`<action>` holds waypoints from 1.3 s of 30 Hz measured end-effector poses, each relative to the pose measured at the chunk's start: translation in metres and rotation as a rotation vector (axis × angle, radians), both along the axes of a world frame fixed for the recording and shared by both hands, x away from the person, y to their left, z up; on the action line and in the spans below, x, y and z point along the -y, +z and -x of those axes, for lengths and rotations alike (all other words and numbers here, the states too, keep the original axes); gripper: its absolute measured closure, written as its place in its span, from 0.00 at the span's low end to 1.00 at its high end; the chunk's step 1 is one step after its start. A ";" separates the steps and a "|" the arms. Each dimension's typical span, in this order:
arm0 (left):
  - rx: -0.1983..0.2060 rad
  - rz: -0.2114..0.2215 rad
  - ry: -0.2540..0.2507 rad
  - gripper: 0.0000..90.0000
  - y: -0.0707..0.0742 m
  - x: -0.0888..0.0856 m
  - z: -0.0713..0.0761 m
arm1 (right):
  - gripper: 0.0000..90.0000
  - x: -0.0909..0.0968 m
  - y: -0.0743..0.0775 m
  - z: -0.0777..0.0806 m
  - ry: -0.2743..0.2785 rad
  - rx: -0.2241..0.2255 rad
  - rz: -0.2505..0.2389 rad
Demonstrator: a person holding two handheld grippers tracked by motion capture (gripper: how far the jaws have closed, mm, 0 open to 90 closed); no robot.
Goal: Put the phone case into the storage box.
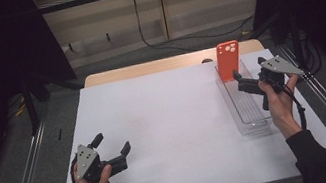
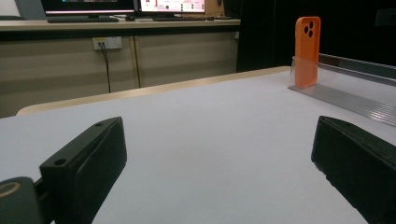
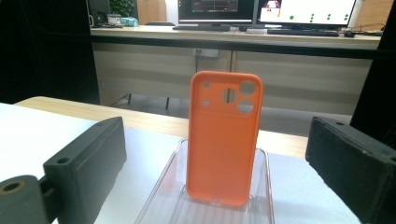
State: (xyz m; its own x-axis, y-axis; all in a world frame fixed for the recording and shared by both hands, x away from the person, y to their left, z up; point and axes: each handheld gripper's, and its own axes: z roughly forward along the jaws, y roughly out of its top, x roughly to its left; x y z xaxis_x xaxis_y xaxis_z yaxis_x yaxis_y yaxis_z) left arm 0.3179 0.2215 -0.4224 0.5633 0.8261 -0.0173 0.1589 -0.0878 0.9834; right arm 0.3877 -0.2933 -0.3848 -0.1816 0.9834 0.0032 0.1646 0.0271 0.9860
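Note:
An orange phone case [image 1: 229, 59] stands upright at the far end of a clear plastic tray [image 1: 251, 109] on the right of the table. My right gripper [image 1: 249, 69] hovers over the tray just behind the case, open and holding nothing. In the right gripper view the case [image 3: 223, 140] stands between the wide-apart jaws of that gripper [image 3: 217, 140], farther off, with its camera holes at the top. My left gripper [image 1: 112, 143] rests open near the front left of the white sheet. In the left gripper view its jaws [image 2: 217, 140] frame bare sheet, with the case [image 2: 307, 44] and tray [image 2: 355, 95] at far right.
A white sheet [image 1: 166, 121] covers most of the table; a strip of wood [image 1: 146, 68] shows along the far edge, with a small dark object [image 1: 206, 60] on it. Metal rails [image 1: 28, 171] run along both sides. A desk with monitors [image 3: 261, 11] stands beyond.

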 end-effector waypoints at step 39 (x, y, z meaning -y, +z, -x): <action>0.015 0.014 0.032 0.04 0.002 -0.010 0.011 | 0.04 0.004 -0.015 0.096 0.001 0.044 -0.026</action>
State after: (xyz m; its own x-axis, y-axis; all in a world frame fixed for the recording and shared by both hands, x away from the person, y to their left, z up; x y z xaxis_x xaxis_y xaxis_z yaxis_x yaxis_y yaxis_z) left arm 0.3067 0.2317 -0.4206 0.5372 0.8432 -0.0205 0.1465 -0.0694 0.9868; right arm 0.2916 -0.2970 -0.3994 -0.1830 0.9829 0.0207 0.1213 0.0017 0.9926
